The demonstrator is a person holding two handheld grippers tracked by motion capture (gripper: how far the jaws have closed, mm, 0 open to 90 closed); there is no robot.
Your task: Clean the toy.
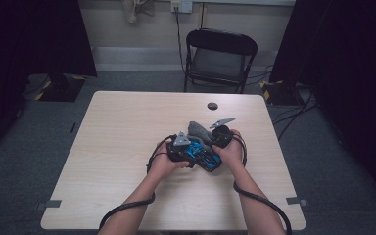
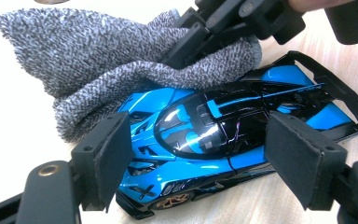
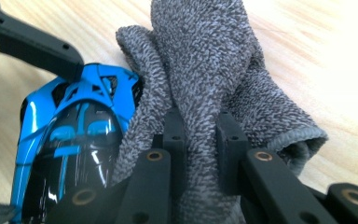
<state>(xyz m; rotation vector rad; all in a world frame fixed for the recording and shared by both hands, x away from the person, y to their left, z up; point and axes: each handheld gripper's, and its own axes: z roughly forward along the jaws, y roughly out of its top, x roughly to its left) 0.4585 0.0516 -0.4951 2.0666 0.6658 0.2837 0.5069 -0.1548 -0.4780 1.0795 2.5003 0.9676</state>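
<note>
Left tongs (image 2: 200, 158) straddle the car (image 2: 214, 140) at mid-body, one pad (image 2: 114, 154) against each flank; they hold it steady on the table (image 1: 127, 127). Right tongs (image 3: 200, 140) pinched narrow on a fold of the cloth (image 3: 205, 74), which hangs over the car's side just beside the left tongs.

Car: hard glossy shell, likely slippery under the pads; thin rear wing (image 2: 335, 84) and splitter look fragile, so the hold belongs on the flanks, as now; probably light. Cloth: soft knit, limp, bunches readily; a pinch on a doubled fold seems secure; it should drag easily over the paint, though it may snag on the wing.
</note>
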